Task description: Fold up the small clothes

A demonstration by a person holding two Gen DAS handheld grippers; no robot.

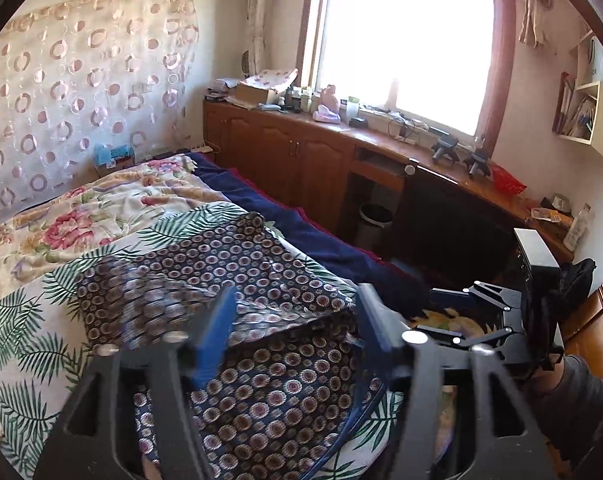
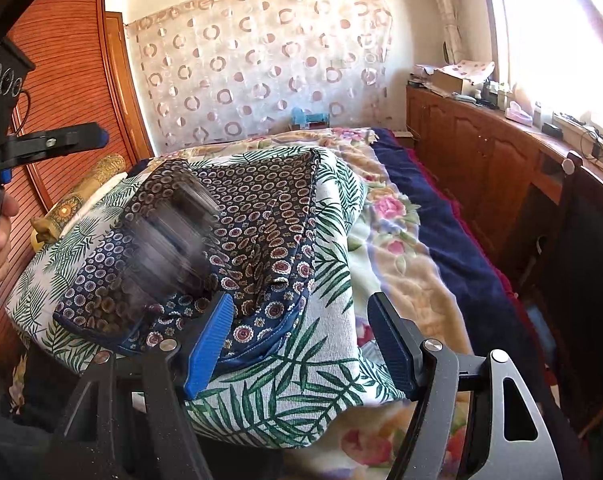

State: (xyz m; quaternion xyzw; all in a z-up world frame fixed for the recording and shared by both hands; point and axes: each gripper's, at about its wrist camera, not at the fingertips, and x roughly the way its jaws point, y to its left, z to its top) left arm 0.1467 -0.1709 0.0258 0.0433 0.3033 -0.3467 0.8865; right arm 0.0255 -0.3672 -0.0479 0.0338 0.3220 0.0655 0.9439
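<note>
Both tongs stand wide open and hold nothing: the left gripper hovers over the near part of the one small garment, a navy floral-print piece, and the right gripper over its near right hem. One fold looks laid, a flap blurred mid-fall; further folds seemingly remain. It lies on one palm-leaf cushion atop the floral blanket.

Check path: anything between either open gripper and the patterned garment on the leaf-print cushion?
Nothing visible. The patterned garment lies exposed on the leaf-print cushion. The left gripper and right gripper are both open just above it, with no object between.
</note>
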